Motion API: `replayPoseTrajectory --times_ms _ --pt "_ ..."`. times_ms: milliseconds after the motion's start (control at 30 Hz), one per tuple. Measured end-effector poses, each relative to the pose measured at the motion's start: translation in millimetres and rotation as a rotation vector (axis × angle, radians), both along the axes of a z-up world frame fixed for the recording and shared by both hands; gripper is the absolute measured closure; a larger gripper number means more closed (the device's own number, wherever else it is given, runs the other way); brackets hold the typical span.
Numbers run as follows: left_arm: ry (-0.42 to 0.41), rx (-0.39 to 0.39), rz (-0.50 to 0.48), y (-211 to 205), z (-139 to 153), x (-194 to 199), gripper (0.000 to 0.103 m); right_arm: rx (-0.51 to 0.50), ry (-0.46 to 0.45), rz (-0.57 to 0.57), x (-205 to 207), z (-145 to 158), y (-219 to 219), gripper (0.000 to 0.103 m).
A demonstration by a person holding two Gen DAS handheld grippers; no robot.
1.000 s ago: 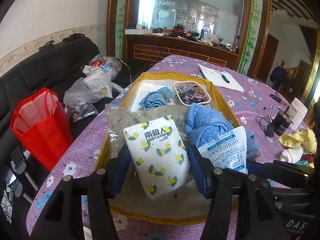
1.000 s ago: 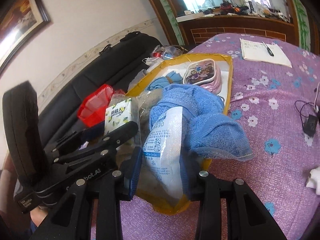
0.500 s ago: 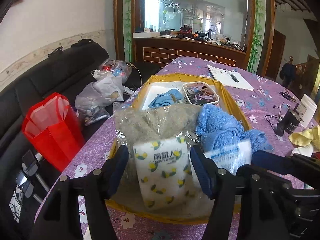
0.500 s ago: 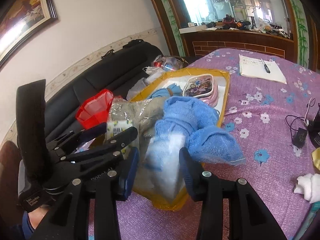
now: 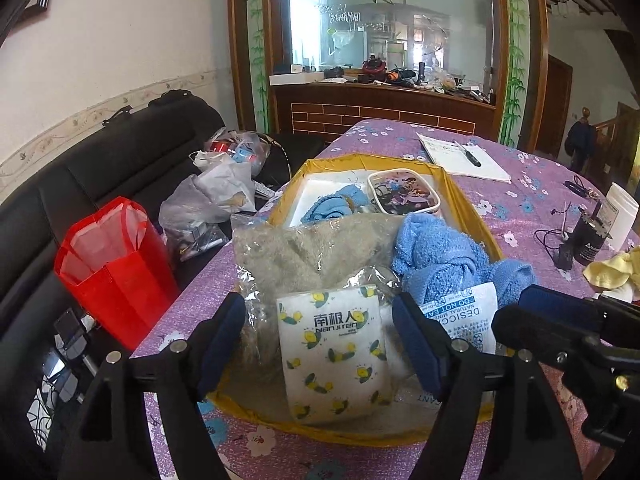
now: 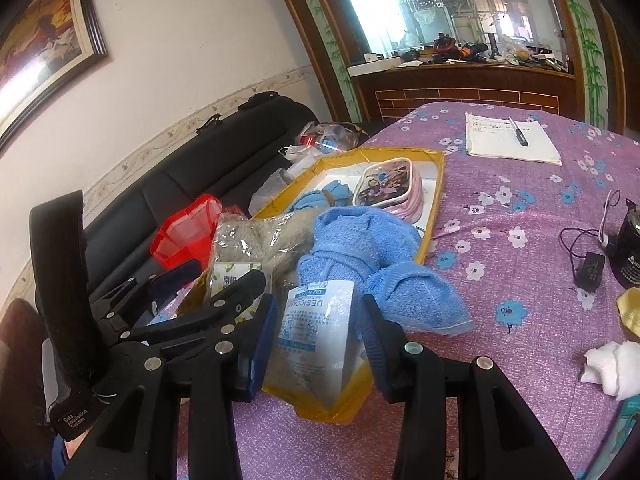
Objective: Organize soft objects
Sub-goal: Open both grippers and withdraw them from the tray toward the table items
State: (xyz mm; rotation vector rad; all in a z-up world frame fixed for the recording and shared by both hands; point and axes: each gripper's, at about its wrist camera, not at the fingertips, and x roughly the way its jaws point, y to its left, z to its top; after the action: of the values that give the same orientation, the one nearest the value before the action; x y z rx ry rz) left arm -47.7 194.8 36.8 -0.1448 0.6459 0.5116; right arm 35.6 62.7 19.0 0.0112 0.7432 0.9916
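A yellow-rimmed tray (image 5: 472, 208) (image 6: 436, 184) on the purple table holds a bagged beige item with a bee-print card (image 5: 332, 344) (image 6: 234, 276), a blue towel (image 5: 436, 256) (image 6: 360, 244), a white desiccant packet (image 5: 466, 320) (image 6: 316, 332), a small blue cloth (image 5: 332, 208) and a pink pouch (image 5: 404, 196) (image 6: 386, 186). My left gripper (image 5: 318, 340) is open, its fingers either side of the card bag without touching. My right gripper (image 6: 316, 336) is open around the desiccant packet, clear of it.
A red bag (image 5: 112, 264) and plastic bags (image 5: 212, 200) sit on the black sofa at left. A notepad with pen (image 6: 512, 140), a black jar with cable (image 6: 628, 248), a yellow cloth (image 5: 612, 272) and white wadding (image 6: 612, 364) lie on the table at right.
Both grippers have opened, let go of the card bag and the desiccant packet, and drawn back. Both items now rest in the tray's near end.
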Motion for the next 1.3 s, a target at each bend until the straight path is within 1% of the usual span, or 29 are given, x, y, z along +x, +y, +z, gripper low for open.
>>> replayPoseTrajectory --times_ms 133,200,333,467,533,667,733,833,933,967,1067,1167,1233,1300 --pt "0.000 0.000 -0.001 0.1 0.1 0.1 0.025 0.010 0.002 -0.021 3.1 1.1 -3.8 0.057" --pt "-0.002 -0.005 -0.004 0.7 0.2 -0.6 0.020 0.024 0.007 -0.038 6.1 1.9 -7.5 0.057" --pt "-0.012 -0.022 -0.007 1.9 3.3 -3.7 0.020 0.052 0.025 -0.097 14.3 3.3 -18.7 0.052" --pt "-0.038 -0.050 -0.015 2.9 10.0 -10.0 0.020 0.087 0.069 -0.140 24.0 3.4 -29.9 0.052" --pt "-0.053 -0.077 -0.022 4.2 13.3 -13.2 0.020 0.096 0.082 -0.157 26.9 3.3 -33.8 0.052" --pt "-0.070 -0.111 -0.027 2.7 18.0 -17.5 0.019 0.105 0.084 -0.173 29.2 5.7 -38.0 0.052" --pt "-0.075 -0.112 -0.029 -0.3 21.1 -19.1 0.019 0.099 0.069 -0.185 28.6 8.4 -39.1 0.052" --pt "-0.089 -0.106 -0.058 -11.9 28.4 -21.6 0.019 0.089 0.053 -0.216 27.4 13.7 -45.1 0.052" --pt "-0.092 -0.077 -0.104 -28.3 35.4 -20.9 0.019 0.105 0.092 -0.243 28.2 17.4 -60.1 0.051" --pt "-0.094 -0.069 -0.120 -35.6 37.6 -20.3 0.019 0.113 0.113 -0.252 27.5 18.5 -68.8 0.049" --pt "-0.100 -0.068 -0.162 -51.0 40.0 -18.2 0.019 0.115 0.166 -0.268 25.0 17.6 -89.7 0.047" --pt "-0.089 -0.058 -0.204 -69.5 39.9 -13.5 0.019 0.104 0.224 -0.276 20.8 14.2 -110.1 0.047" --pt "-0.086 -0.058 -0.234 -82.3 39.3 -11.1 0.019 0.106 0.243 -0.281 15.4 13.1 -127.4 0.047" --pt "-0.082 -0.062 -0.261 -93.3 37.8 -9.2 0.019 0.105 0.241 -0.300 9.0 13.0 -149.3 0.047"
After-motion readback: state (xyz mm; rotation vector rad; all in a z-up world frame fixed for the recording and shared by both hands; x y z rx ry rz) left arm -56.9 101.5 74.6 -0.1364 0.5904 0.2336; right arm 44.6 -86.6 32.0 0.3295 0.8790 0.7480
